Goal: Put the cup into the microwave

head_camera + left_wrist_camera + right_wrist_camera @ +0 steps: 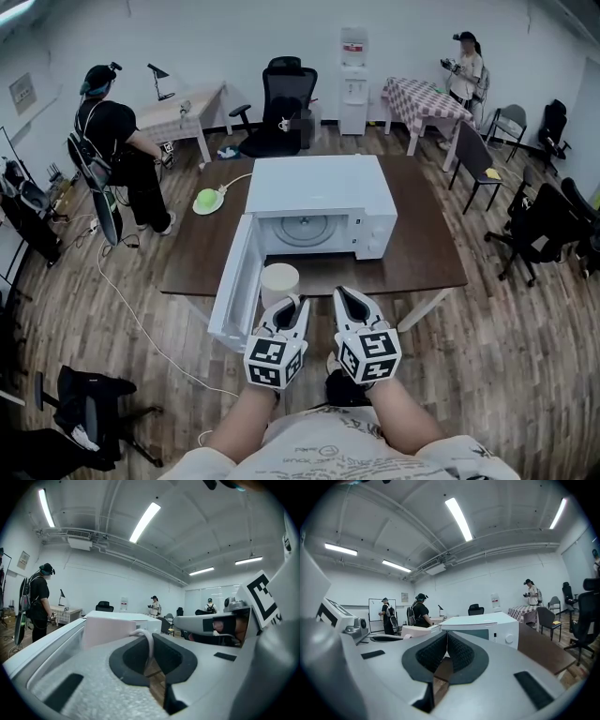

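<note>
Cup (279,279) is in front of the microwave (319,192), near the front edge of the surface (422,253) and just beside the open door (234,295); it is not inside yet. Left tongs (291,305) are closed on its thin handle (148,641), i.e. the white loop is pinched btw. the two pads, w/ the cup body beyond them. Whether its bottom rests on the surface or is lifted, I cannot tell. Right tongs (349,300) are closed too, pads together w/ nothing between, just beside the left ones.

Step in hand, by my judgement: bringing the cup to the opening. Next move calls for going forward and a bit to the right, bottom kept above the sill, cup upright, then setting it on the round plate (302,230) and letting go. The grip is on the handle only, so the cup may swing.

In the way: the door stands close at the cup's left, so there is little room there. Around: a green thing w/ white cable (207,200) on the surface, office chair (284,103), one person at left (112,141), another far right (466,70); none of these is an obstacle.
</note>
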{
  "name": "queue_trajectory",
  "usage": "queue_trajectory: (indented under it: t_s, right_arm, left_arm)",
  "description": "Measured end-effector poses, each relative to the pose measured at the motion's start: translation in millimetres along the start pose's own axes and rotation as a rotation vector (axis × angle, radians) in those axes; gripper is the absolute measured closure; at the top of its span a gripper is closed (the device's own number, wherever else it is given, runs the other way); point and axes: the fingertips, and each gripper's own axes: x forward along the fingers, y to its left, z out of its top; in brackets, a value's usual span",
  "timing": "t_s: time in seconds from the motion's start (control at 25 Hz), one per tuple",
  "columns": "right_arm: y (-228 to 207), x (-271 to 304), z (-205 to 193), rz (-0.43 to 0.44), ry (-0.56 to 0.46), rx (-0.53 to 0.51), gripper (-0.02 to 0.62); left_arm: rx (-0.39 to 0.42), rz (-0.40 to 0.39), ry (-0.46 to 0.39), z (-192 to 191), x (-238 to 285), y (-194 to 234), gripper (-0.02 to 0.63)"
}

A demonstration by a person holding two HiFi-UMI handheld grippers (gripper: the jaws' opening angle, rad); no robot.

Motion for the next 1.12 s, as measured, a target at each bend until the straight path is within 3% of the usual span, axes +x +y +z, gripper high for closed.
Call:
queue_trajectory:
  t_s: [0.16, 0.52, 1.12]
  right_arm:
    - [-15, 25, -3, 0.011, 0.014, -0.001, 0.578]
    - [-51, 81, -7, 0.037, 0.038, -0.005, 0.578]
    - [-107, 122, -30, 0.013, 0.123, -0.034, 0.578]
  left_arm:
    - [-0.002, -0.019, -0.002, -5, 30, 10, 0.578]
    - [0.032, -0.092, -0.097, -17, 99, 30, 0.578]
    - [0.060, -0.148, -0.075, -71, 190, 68, 0.580]
